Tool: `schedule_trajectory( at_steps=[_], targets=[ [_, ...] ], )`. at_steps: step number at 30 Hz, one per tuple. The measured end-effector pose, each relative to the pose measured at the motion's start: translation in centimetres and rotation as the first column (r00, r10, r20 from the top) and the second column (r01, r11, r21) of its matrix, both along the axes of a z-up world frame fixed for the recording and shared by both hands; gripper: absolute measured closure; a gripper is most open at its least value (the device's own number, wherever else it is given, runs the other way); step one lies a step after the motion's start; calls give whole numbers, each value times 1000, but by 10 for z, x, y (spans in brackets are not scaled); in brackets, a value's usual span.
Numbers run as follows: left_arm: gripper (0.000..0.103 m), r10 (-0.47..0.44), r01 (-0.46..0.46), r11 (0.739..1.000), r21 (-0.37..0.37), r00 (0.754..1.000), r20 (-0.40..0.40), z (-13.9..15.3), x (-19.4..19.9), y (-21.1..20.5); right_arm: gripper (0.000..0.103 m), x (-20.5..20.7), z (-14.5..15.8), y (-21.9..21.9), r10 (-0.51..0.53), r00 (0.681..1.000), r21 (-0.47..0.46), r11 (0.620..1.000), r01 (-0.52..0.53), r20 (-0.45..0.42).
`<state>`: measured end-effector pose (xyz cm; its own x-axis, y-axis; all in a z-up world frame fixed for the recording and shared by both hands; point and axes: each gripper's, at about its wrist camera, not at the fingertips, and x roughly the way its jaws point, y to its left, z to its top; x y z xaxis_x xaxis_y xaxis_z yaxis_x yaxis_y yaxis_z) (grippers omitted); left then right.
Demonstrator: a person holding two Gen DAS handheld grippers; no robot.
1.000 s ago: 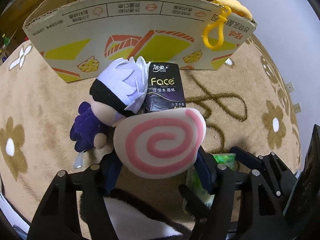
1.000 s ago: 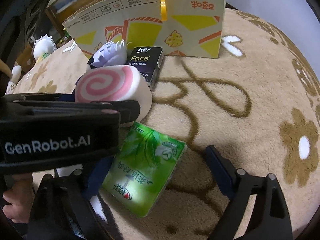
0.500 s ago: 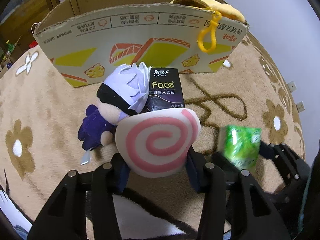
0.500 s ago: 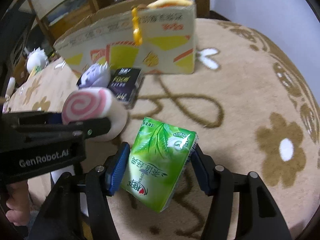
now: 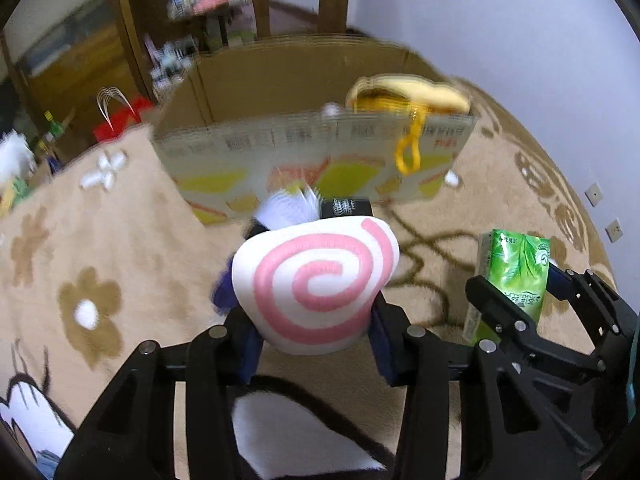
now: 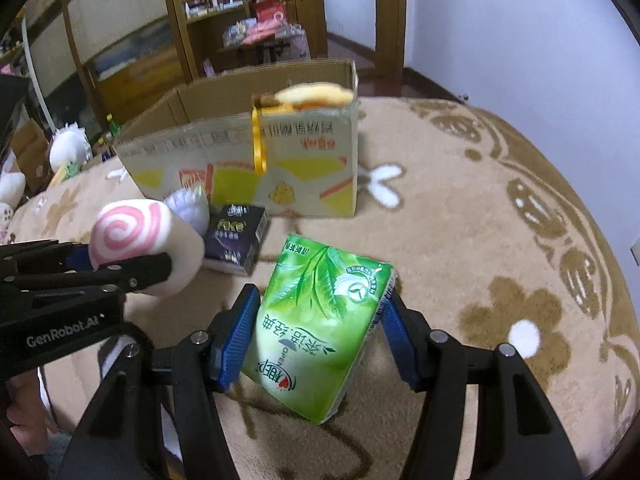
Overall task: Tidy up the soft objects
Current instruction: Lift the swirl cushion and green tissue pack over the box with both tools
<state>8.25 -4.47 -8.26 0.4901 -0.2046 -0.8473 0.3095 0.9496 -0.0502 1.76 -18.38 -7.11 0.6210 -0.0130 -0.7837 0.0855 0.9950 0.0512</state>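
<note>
My left gripper [image 5: 314,330] is shut on a white plush roll with a pink spiral [image 5: 316,284] and holds it above the carpet; the roll also shows in the right wrist view [image 6: 140,244]. My right gripper [image 6: 320,332] is shut on a green tissue pack [image 6: 320,328], lifted off the carpet; the pack also shows in the left wrist view [image 5: 512,280]. An open cardboard box [image 6: 248,160] stands ahead with a yellow plush [image 6: 316,98] and a yellow clip [image 6: 259,140] at its right end. A black tissue pack [image 6: 236,238] and a white-haired doll [image 6: 188,208] lie before the box.
The floor is a beige carpet with brown flower patterns [image 6: 500,240]. Wooden shelves and a door [image 6: 224,24] stand behind the box. More plush toys [image 6: 68,148] sit at the far left. A white wall [image 5: 520,40] is on the right.
Both grippers rose off the carpet with their loads and tilted up towards the box. The right gripper closed on the green pack and lifted it.
</note>
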Motion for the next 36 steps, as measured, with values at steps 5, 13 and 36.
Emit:
schedule_trajectory(
  at_steps=[5,13,36],
  targets=[
    [60,34,-31,999,-25,989,145,30,-12,7,39,-7,26,-2,9,992,-12,1000,-8,127],
    [61,99,-81,994,-76,952,289,60,-20,18,39,-6,54,-4,16,970,-4,1000,-16,244],
    [61,100,-87,995,-49,863,495,79,17,17,39,52,89,7,97,915,-68,995,-76,392]
  ],
)
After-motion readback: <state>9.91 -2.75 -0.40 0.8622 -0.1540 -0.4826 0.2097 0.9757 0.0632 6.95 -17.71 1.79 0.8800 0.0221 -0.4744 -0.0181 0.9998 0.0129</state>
